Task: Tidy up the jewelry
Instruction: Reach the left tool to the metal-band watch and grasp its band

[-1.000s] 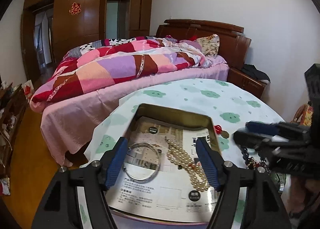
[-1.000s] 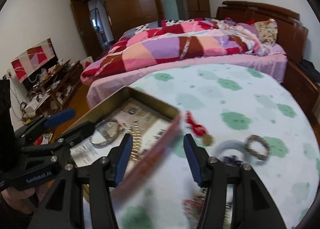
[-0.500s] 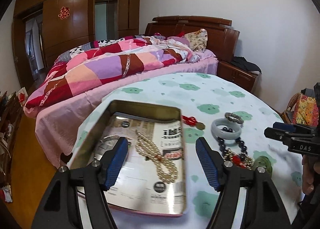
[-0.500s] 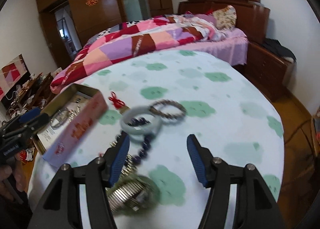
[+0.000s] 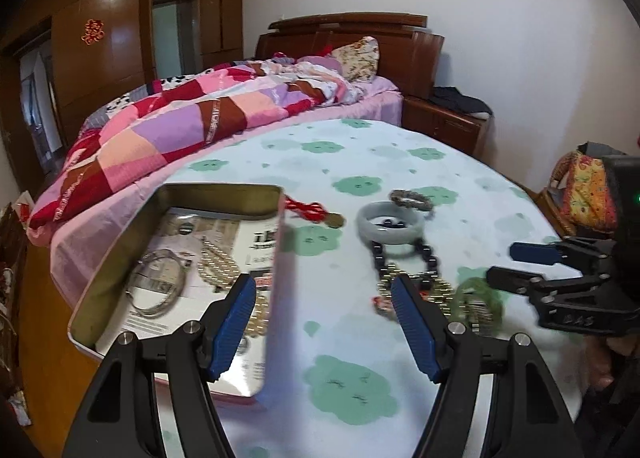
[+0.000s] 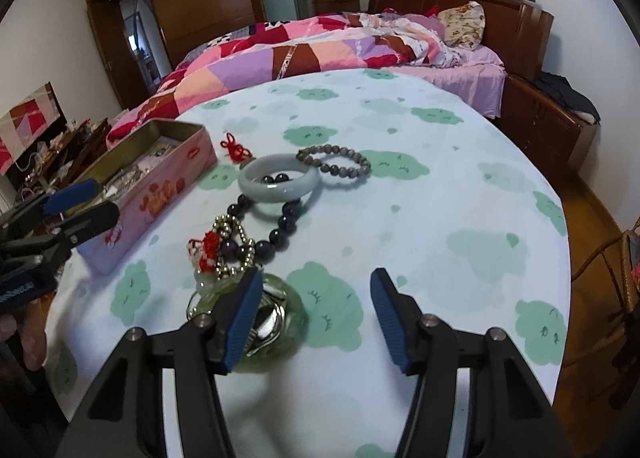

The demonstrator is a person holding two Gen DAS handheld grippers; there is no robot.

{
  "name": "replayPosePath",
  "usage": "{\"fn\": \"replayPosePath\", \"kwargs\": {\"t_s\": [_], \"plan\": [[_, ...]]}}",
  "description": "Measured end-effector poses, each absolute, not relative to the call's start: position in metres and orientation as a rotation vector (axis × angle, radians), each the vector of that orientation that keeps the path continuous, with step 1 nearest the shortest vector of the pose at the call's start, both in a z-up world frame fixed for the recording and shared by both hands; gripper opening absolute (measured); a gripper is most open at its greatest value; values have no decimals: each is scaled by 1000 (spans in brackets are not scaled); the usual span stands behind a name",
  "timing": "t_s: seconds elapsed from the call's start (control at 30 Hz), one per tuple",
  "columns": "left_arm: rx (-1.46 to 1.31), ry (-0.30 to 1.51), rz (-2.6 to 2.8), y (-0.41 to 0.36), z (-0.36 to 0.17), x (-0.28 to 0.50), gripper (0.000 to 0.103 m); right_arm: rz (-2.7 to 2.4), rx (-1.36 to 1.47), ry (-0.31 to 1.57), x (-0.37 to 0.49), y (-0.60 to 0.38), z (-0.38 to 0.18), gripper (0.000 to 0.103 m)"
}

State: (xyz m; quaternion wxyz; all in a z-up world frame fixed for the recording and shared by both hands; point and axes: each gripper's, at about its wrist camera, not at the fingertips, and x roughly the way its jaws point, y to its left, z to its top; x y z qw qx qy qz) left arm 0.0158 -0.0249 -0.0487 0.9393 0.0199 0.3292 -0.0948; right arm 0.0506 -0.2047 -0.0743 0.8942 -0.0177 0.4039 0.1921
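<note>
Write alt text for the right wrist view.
The right gripper, empty and with its jaws closing, hovers over a table where loose jewelry lies: a pale jade bangle, a dark bead bracelet, a grey bead bracelet. A pink tin sits left, a bed behind.

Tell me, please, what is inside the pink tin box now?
Inside the tin box, on printed paper, lie a silver bangle and a pearl necklace. The left gripper's finger covers the necklace's near end.
</note>
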Motion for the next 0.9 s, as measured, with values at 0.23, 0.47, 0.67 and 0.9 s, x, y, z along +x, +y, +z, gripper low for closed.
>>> {"fn": "replayPosePath", "kwargs": {"t_s": [0.23,0.47,0.67,0.9], "plan": [[109,684,-297,-65,-50,5,70,339,-16,832,47,-227,-73,59],[174,720,-364,-92,-58,-2,70,328,-38,823,35,-236,-76,60],[181,763,-439,-106,-66,-2,58,327,-20,829,37,-237,-81,61],[176,862,-499,-119,-89,10,37,333,-31,825,34,-230,-82,61]]}}
